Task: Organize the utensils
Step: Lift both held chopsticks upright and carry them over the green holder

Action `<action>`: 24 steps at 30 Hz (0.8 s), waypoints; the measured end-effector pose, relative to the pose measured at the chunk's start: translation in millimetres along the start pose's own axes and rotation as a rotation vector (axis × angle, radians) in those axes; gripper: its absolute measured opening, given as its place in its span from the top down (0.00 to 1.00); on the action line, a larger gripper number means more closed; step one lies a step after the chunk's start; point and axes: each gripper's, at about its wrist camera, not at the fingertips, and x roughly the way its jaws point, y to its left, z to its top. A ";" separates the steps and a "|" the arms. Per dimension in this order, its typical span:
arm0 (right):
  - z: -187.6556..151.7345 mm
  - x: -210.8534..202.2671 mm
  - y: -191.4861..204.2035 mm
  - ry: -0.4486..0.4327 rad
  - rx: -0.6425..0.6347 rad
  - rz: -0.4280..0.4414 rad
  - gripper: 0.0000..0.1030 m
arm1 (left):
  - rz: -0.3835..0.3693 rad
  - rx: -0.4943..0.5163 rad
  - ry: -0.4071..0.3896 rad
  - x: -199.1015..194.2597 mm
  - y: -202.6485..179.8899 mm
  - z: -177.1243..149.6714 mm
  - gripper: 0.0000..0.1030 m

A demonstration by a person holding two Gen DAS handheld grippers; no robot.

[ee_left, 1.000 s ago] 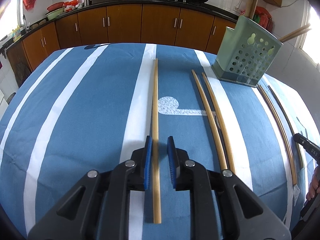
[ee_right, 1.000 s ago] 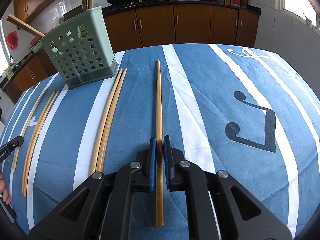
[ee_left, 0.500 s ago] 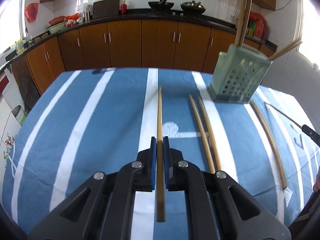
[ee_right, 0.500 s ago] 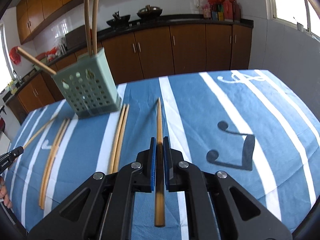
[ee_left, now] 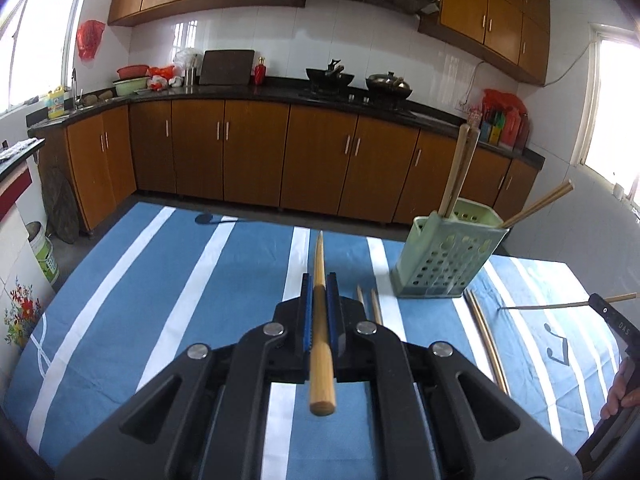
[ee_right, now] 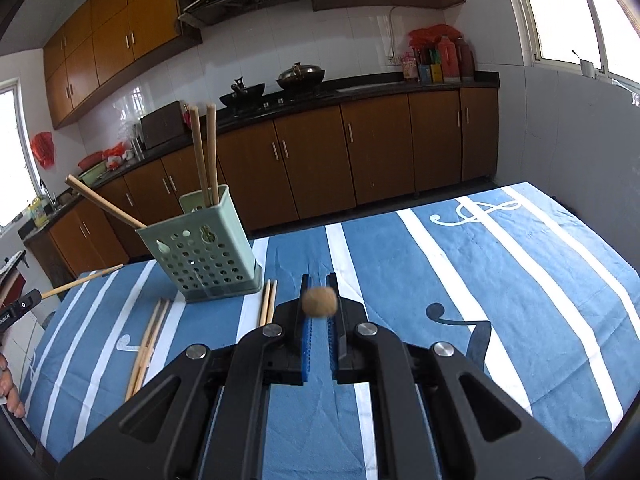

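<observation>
We carry 1 chopstick (ee_left: 319, 320) clamped in each gripper (ee_left: 319, 286), left and right (ee_right: 319, 300); next we tip both into the green holder (ee_left: 448, 256).

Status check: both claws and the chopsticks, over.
Left claw shut on chopstick, lifted. Right claw shut on chopstick, lifted. Green holder ahead, path open.

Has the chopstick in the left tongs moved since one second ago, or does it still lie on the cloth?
Yes. The chopstick, then flat on the blue striped cloth, is lifted clear in the shut left tongs, its tip pointing toward the cabinets.
</observation>
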 end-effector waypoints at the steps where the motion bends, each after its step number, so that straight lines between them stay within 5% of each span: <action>1: 0.4 -0.4 -0.4 -0.002 0.002 0.001 0.93 | -0.003 0.005 -0.004 -1.4 -1.3 1.8 0.93; 24: 8.4 -6.8 2.7 -0.021 0.003 0.030 0.93 | -0.058 0.057 -0.049 -18.1 -15.3 16.1 0.93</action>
